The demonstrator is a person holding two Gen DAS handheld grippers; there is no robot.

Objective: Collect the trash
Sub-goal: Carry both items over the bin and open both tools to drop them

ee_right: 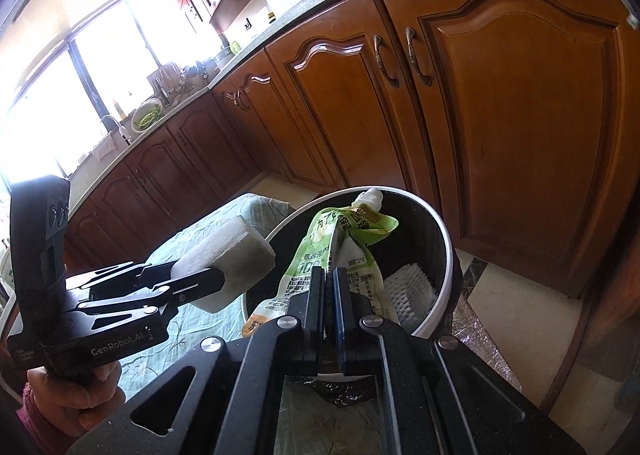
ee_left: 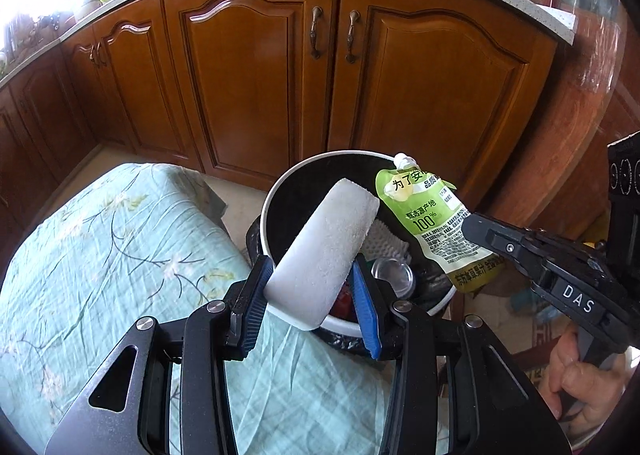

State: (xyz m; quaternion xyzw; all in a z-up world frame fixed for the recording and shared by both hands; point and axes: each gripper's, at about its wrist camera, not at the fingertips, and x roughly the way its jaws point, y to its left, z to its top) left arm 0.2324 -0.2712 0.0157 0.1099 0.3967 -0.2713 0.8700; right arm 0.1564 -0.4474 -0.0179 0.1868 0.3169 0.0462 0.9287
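Left gripper [ee_left: 316, 291]: blue-padded jaws pinching the white oblong foam block [ee_left: 324, 251] across its lower end.
Right gripper [ee_right: 330, 295]: jaws pressed together on the lower part of the green-and-white spouted juice pouch [ee_right: 340, 251], which stands up out of the grip.
Bin: round black waste bin with a white rim [ee_left: 272, 191], lined with a black bag, on the floor before the brown wooden cabinet doors [ee_left: 248, 75].
Block axis: in the left wrist view its long axis runs from 7 o'clock up to 1 o'clock, the far end over the bin mouth, the near end at the near rim.
Pouch: spout toward 12 o'clock, hanging above the bin's opening at the block's 3 o'clock side.
Already inside: white foam netting [ee_right: 412, 287] and a clear round lid [ee_left: 394, 273].
Nearer hand: the two look about equally close to the mouth; I cannot rank them.
Judgement: both pieces look placed for release; the block's near end may catch the rim.
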